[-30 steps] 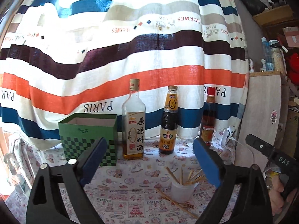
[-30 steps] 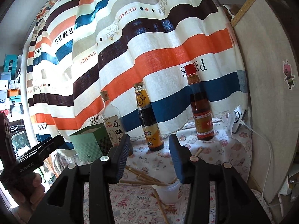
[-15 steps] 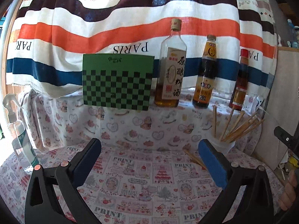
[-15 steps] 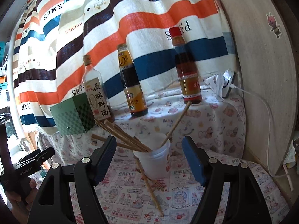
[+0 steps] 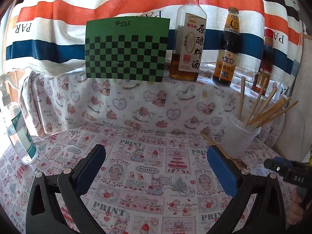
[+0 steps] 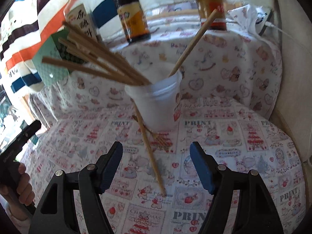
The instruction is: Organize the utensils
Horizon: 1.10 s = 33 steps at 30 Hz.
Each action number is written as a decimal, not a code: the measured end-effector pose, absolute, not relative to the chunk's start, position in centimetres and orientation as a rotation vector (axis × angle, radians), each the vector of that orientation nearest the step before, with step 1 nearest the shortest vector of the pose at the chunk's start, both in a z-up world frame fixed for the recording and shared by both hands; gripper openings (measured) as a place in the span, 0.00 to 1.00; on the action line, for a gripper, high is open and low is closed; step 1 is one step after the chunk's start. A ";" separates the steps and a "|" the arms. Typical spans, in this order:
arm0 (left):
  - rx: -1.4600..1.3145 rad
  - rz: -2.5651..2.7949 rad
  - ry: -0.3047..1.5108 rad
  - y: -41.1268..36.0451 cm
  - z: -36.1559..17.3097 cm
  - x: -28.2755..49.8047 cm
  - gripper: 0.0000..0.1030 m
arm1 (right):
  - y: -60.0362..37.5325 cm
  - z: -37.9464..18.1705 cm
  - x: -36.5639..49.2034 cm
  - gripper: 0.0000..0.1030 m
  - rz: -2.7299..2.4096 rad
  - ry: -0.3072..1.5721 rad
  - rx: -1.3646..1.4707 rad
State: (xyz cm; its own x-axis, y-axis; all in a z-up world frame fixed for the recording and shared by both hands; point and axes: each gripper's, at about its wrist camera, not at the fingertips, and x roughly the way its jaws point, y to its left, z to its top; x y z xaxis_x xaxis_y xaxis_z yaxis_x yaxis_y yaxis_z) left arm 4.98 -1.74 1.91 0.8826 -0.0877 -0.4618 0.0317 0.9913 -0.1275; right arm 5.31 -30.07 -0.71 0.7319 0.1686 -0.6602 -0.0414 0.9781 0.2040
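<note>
A loose chopstick (image 6: 151,152) lies flat on the worktop (image 6: 243,156), its far end against the foot of the cup (image 6: 158,105) and its near end pointing toward the camera. It lies between the fingers of the right gripper (image 6: 156,165), which touch nothing; the jaws stand apart and are closing. A second loose chopstick (image 6: 156,134) lies across the first at the cup's base. The cup, a translucent white tub, stands upright near the back of the worktop and holds a bundle of chopsticks (image 6: 93,58) leaning left, with one more chopstick leaning right.

The left gripper (image 5: 156,167) hovers over bare patterned cloth (image 5: 146,175), fingers wide apart and empty; the cup (image 5: 239,136) is ahead to its right. A hand (image 6: 21,187) holds the left gripper's handle at the left edge of the right wrist view.

On a raised ledge behind the worktop, left to right: a green chequered box (image 5: 126,48), a clear bottle (image 5: 187,39) of amber liquid, a dark bottle (image 5: 227,48), and a red-capped bottle (image 5: 265,62). A striped curtain (image 5: 136,2) hangs behind them. A spray bottle (image 5: 17,128) stands at the far left.
</note>
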 end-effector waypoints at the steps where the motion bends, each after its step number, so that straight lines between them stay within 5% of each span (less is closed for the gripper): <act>1: -0.118 -0.050 0.480 -1.7 1.8 5.0 1.00 | -29.7 -1.3 5.6 0.57 0.139 0.768 0.178; 4: -0.112 -0.029 0.499 -1.5 1.7 5.3 1.00 | -28.5 -2.9 6.3 0.46 0.156 0.840 0.135; 12: -0.130 0.003 0.533 -1.2 1.2 5.8 1.00 | -26.8 -4.8 6.7 0.41 0.106 0.934 0.007; 17: -0.119 0.009 0.491 -1.1 1.9 5.1 1.00 | -25.8 -4.7 6.2 0.11 0.146 0.942 -0.016; 19: -0.115 0.012 0.481 -1.1 2.1 5.0 1.00 | -25.3 -4.7 5.9 0.06 0.187 0.951 -0.005; 30: -0.159 0.027 0.568 -0.3 1.3 6.2 1.00 | -20.9 -5.0 3.6 0.07 0.451 0.992 0.047; 33: -0.128 0.013 0.635 -0.8 0.4 7.1 1.00 | -20.9 -4.6 3.0 0.24 0.406 0.948 0.068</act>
State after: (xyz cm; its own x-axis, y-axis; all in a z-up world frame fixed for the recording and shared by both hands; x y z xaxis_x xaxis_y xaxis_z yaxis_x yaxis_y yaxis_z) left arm 7.07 -0.84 0.36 0.8055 -0.0277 -0.5920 -0.0511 0.9920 -0.1158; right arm 3.01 -20.90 -4.56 0.5140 0.3667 -0.7754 -0.3082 0.9226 0.2320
